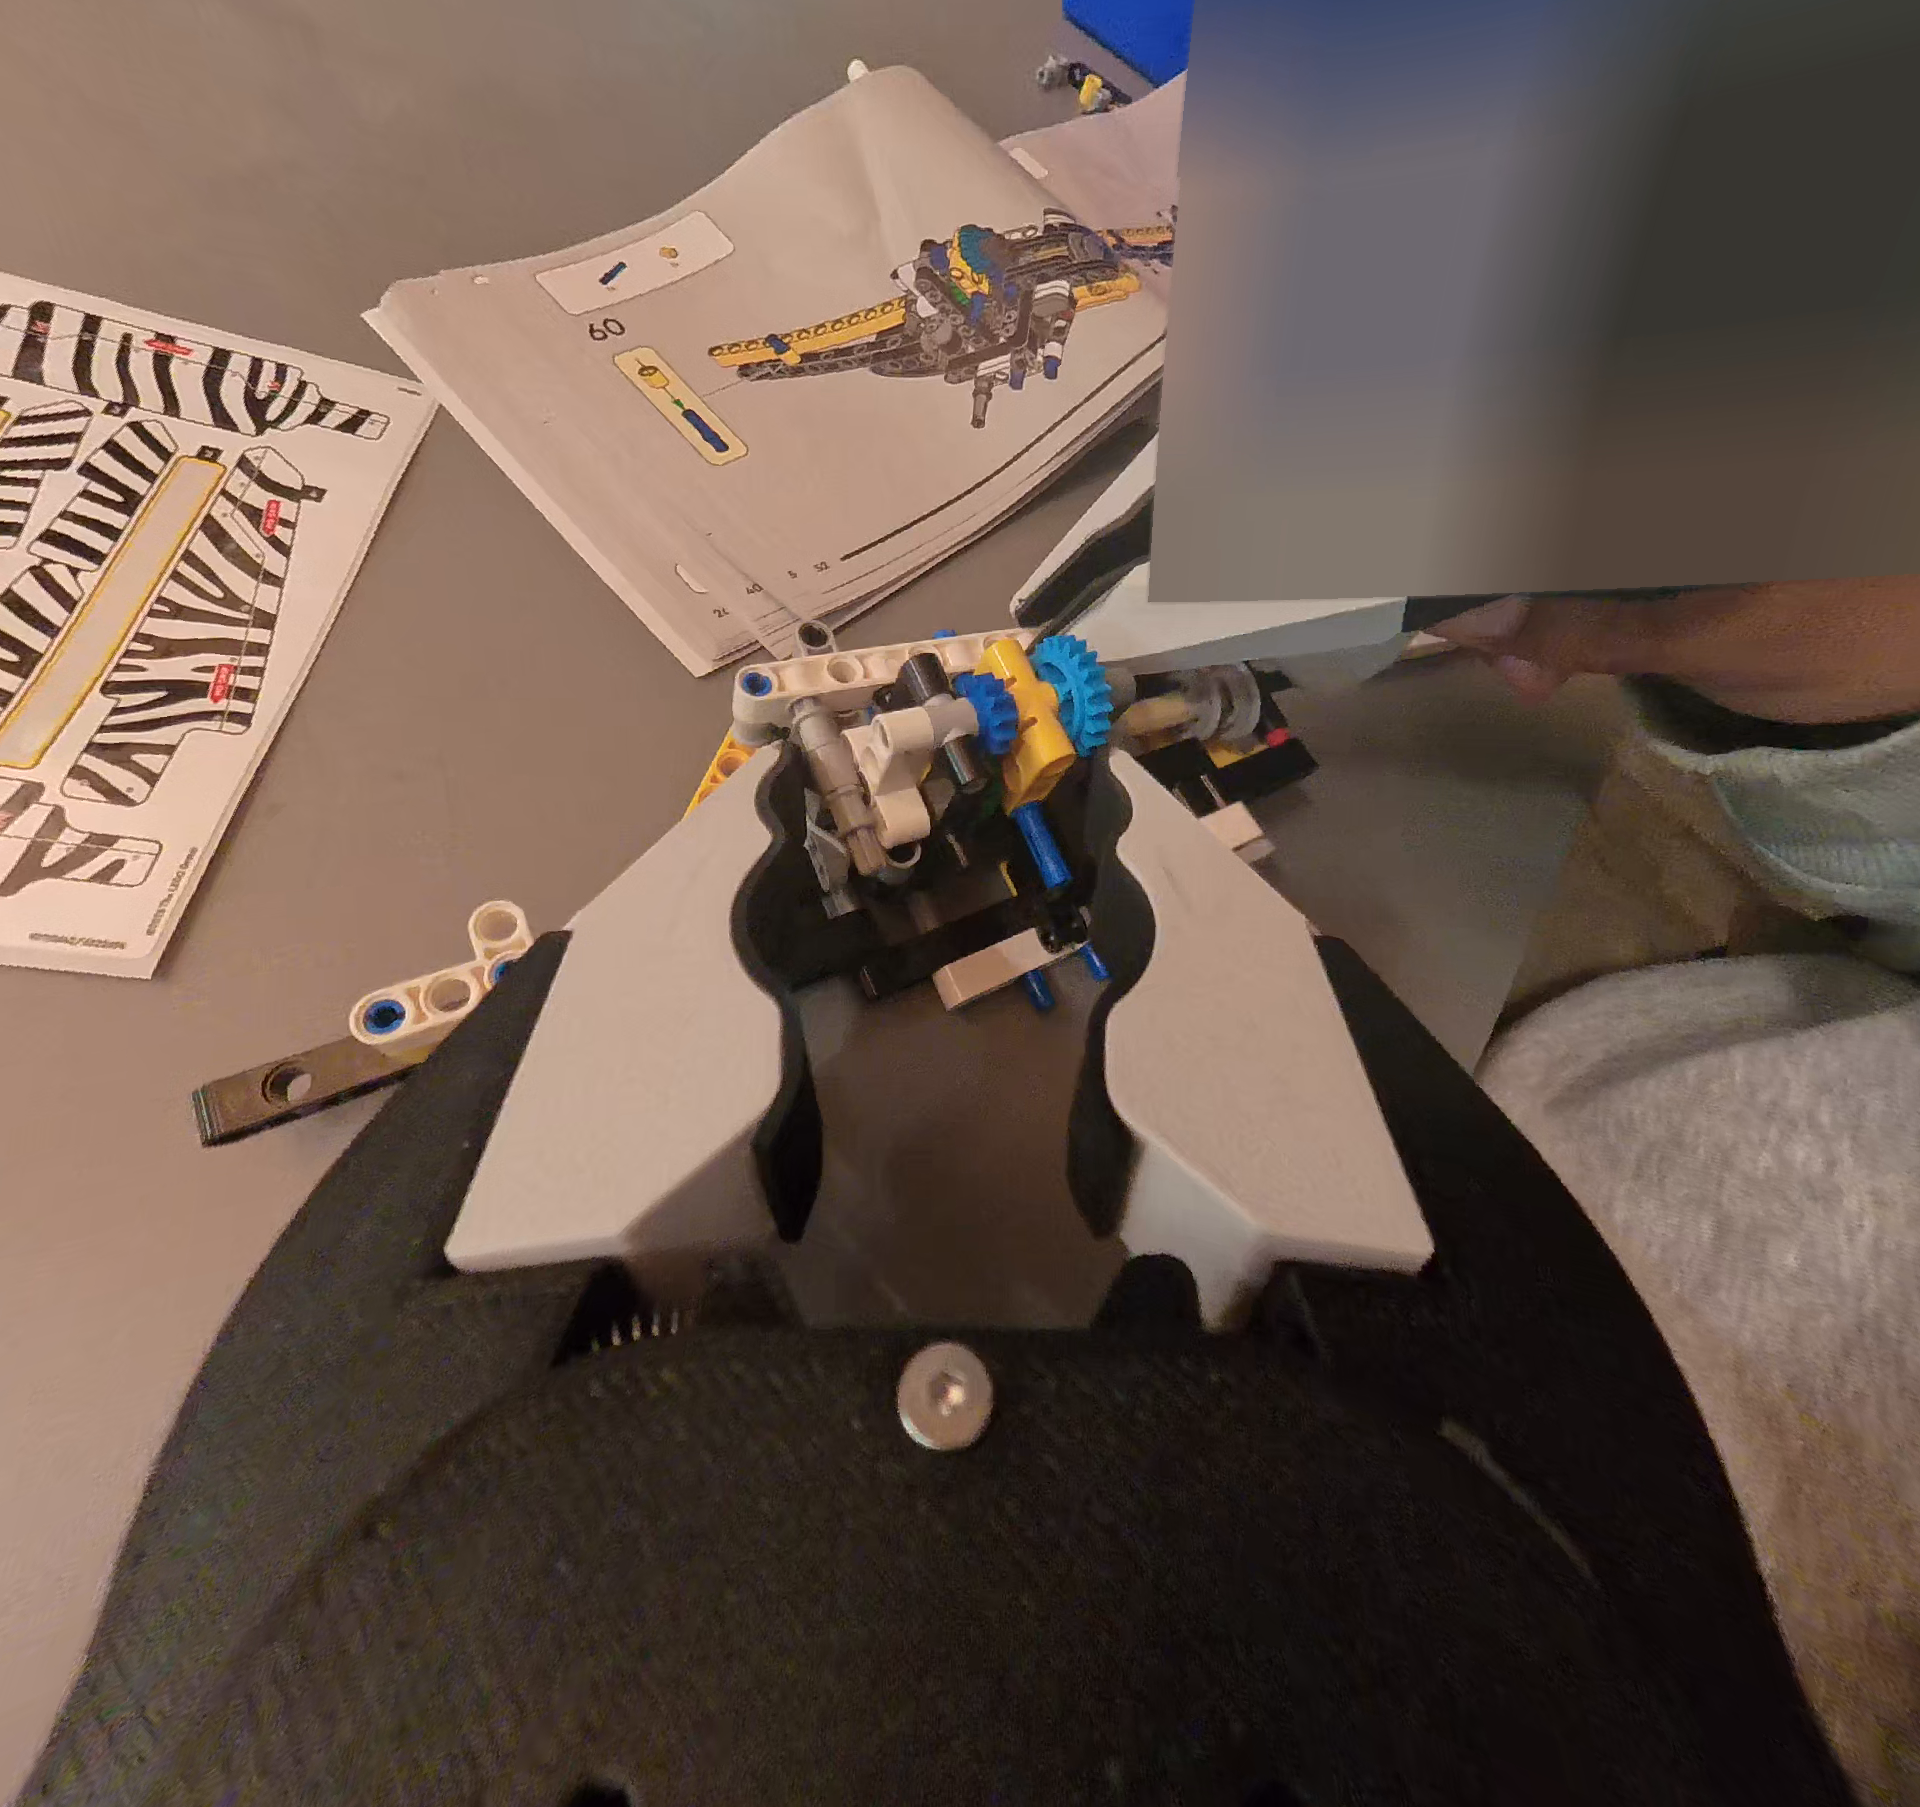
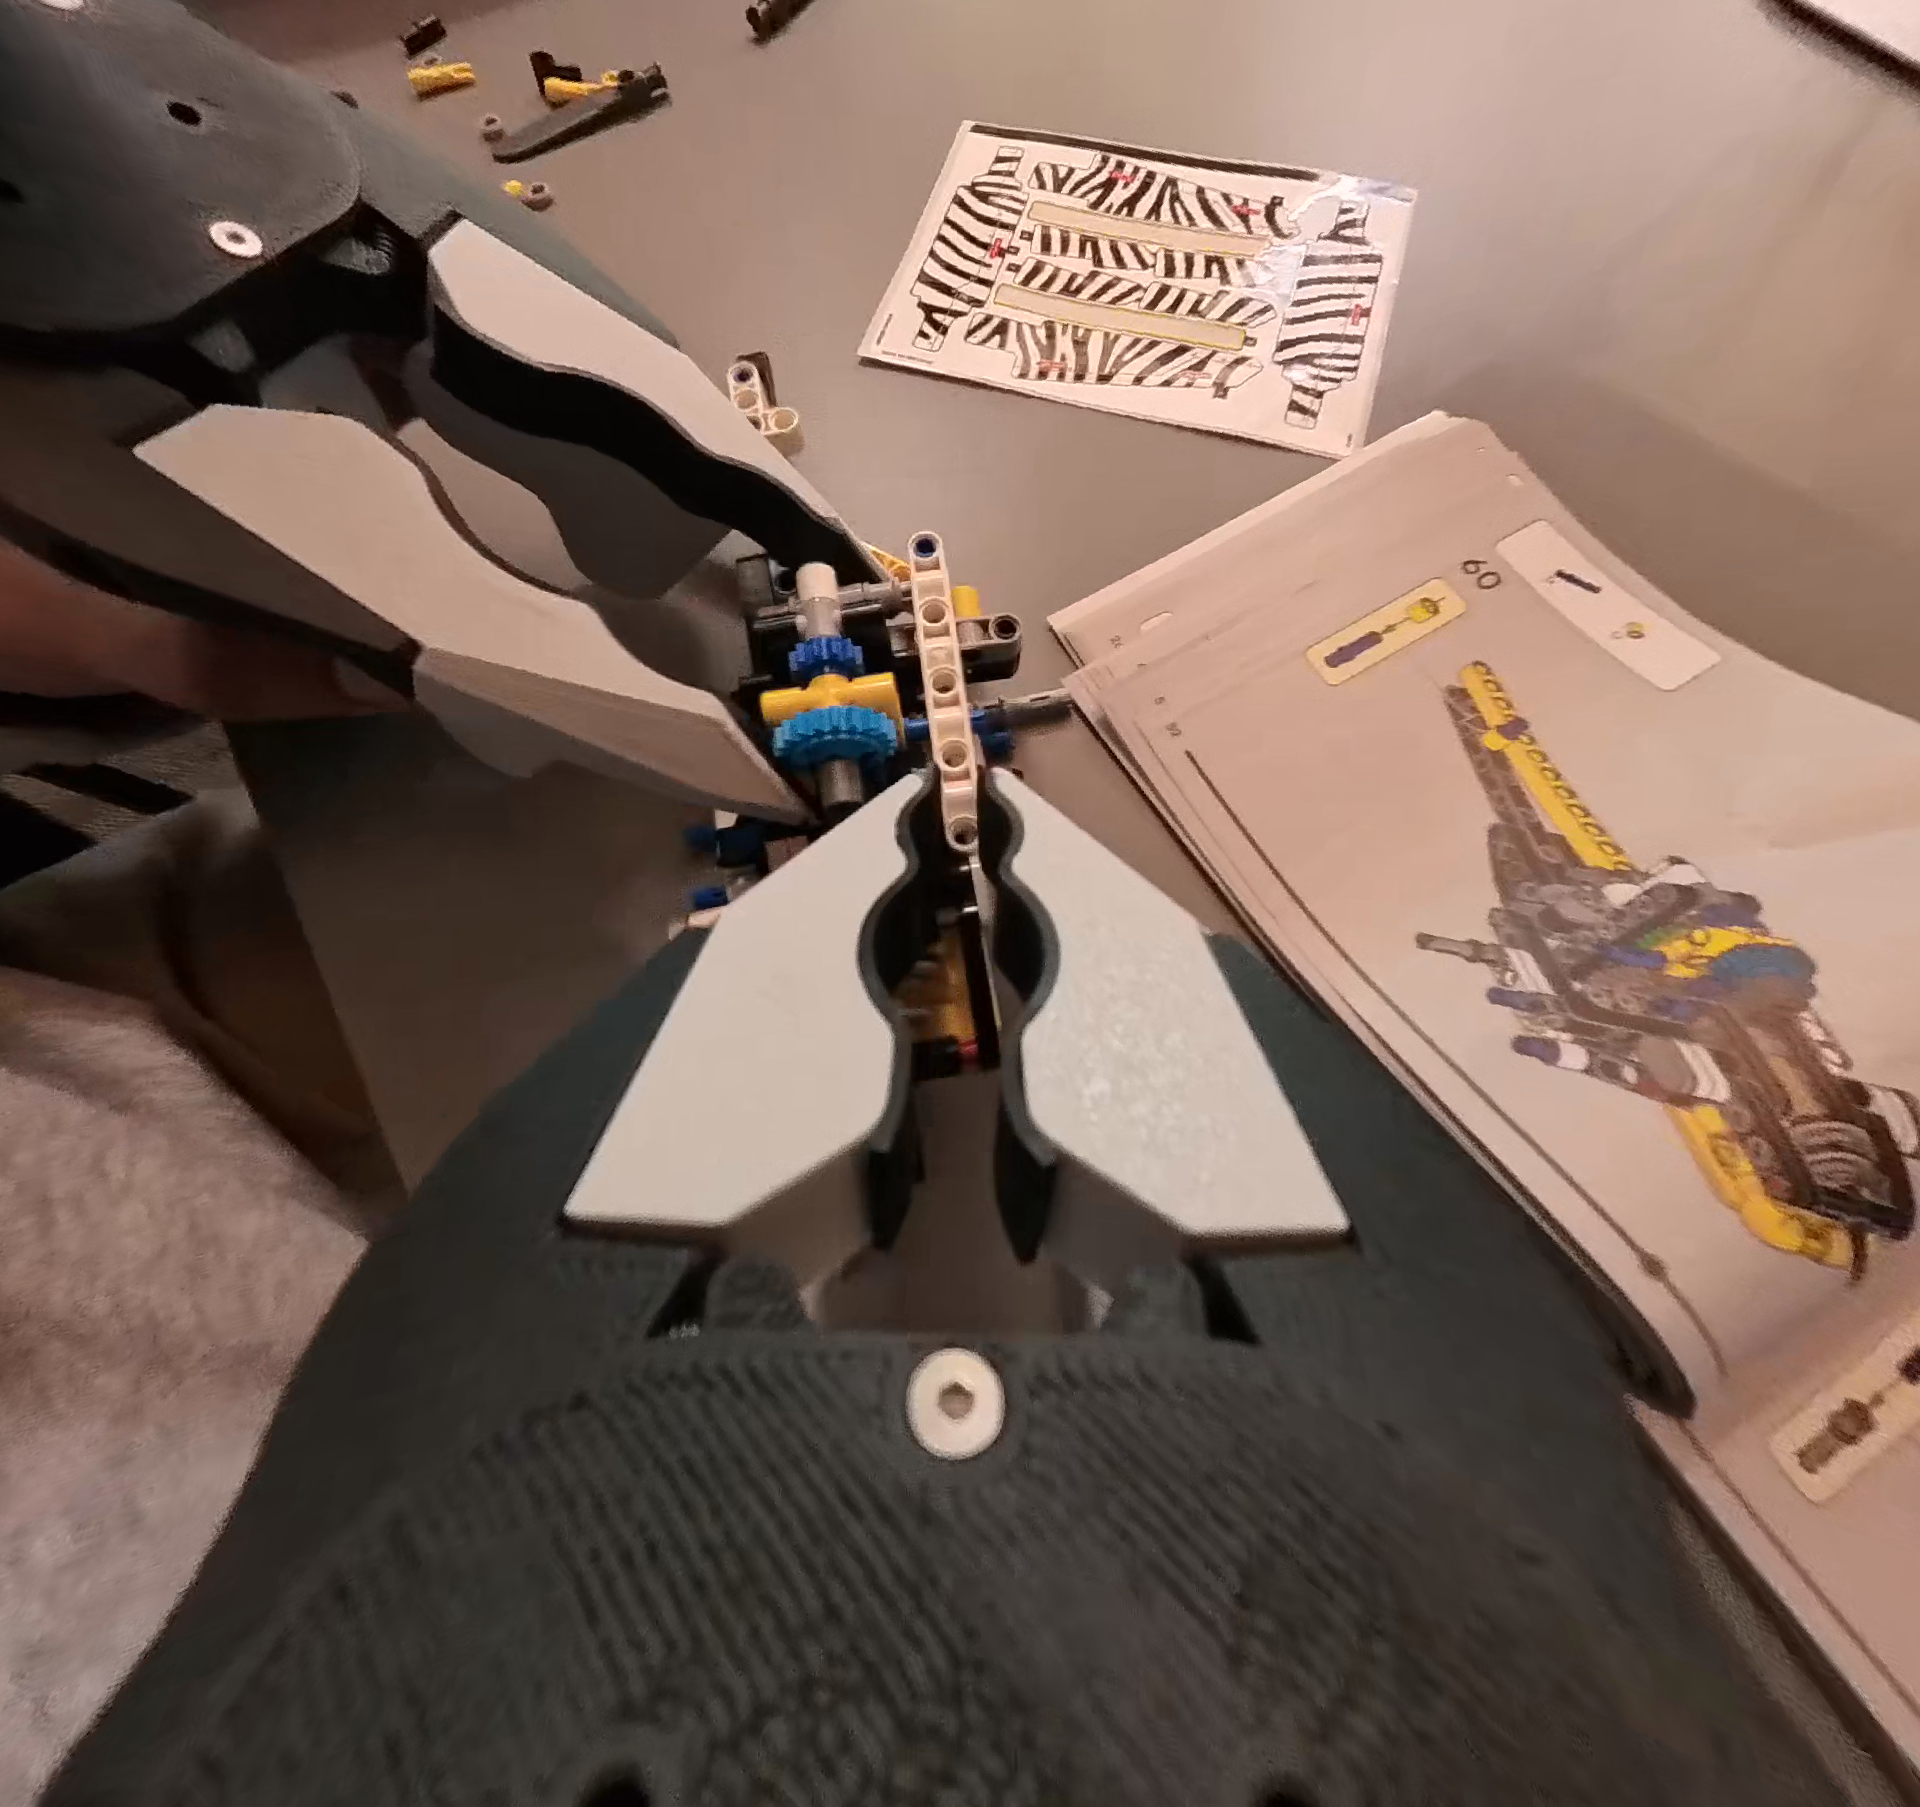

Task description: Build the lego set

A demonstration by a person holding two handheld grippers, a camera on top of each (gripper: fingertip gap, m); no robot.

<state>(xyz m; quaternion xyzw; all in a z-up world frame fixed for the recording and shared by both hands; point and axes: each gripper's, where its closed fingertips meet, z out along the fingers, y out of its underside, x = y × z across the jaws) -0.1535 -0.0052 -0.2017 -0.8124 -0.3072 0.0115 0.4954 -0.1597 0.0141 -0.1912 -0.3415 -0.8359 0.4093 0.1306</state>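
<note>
The grey desk (image 2: 1299, 43) carries an open instruction booklet (image 2: 1455, 874), a zebra-striped sticker sheet (image 2: 1138, 287) beside it, a white angled beam (image 1: 447, 988), and loose black and yellow parts (image 2: 582, 84) farther off.

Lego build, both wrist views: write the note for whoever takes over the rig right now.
Left tool: shut on the lego assembly, gear end.
Right tool: shut on the same assembly at its white beam.
The assembly sits at the table edge, near the open instruction booklet.
Sticker sheet lies flat; loose parts are scattered beyond. A white angled beam lies by the left tool.
Done: gear core built. Left: further pieces, then stickers.
</note>
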